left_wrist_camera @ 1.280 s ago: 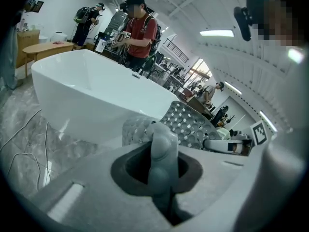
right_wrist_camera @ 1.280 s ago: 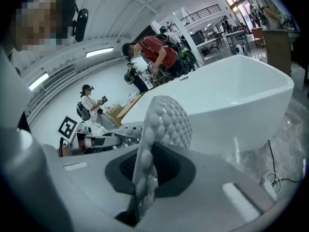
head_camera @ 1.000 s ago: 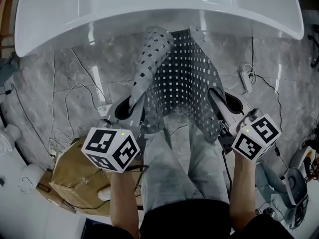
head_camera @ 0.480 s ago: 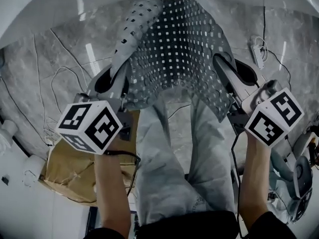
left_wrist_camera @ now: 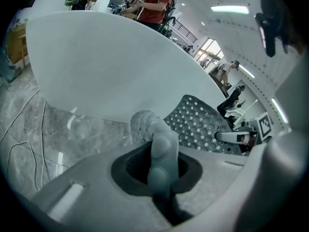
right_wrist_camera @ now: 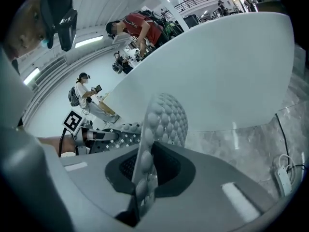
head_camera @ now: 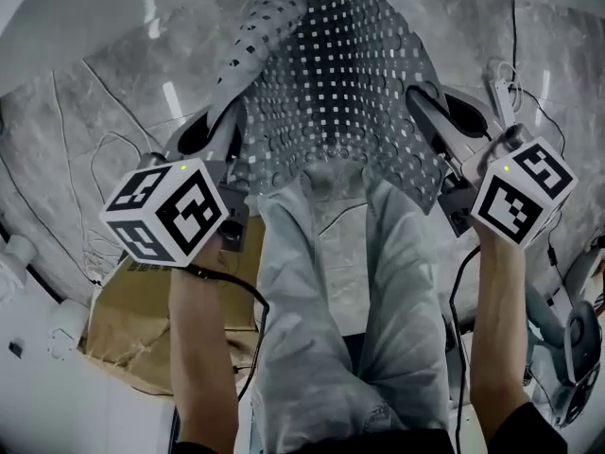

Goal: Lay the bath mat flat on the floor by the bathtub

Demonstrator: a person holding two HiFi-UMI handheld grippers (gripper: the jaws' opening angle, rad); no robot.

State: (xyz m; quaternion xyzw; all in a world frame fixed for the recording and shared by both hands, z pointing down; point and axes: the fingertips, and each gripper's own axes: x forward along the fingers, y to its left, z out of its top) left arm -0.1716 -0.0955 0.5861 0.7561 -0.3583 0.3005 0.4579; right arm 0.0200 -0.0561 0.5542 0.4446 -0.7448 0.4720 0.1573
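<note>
One bath mat (head_camera: 340,83) hangs over the floor (head_camera: 85,130) beside the bathtub (left_wrist_camera: 120,57) — the left hand-held gripper (head_camera: 213,132) and right hand-held gripper (head_camera: 427,112) each clamp one side edge. Only the gripper views show a bystander (right_wrist_camera: 140,30) — the head view alone shows one cardboard box (head_camera: 132,310).

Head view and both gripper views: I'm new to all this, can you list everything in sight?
grey perforated rubber bath mat: one, grey, held up between the grippers, left edge curled
white bathtub: one, white, just beyond the mat
grey marble floor: one, veined grey, under everything
brown cardboard box: one, brown, on the floor at lower left
white power strip: one, white, on the floor at right, with a cable
bystanders: at least two, one in a red top, far background
light trousers: one pair, pale grey, centre
left gripper: one, grey, shut on the mat's left edge
right gripper: one, grey, shut on the mat's right edge
</note>
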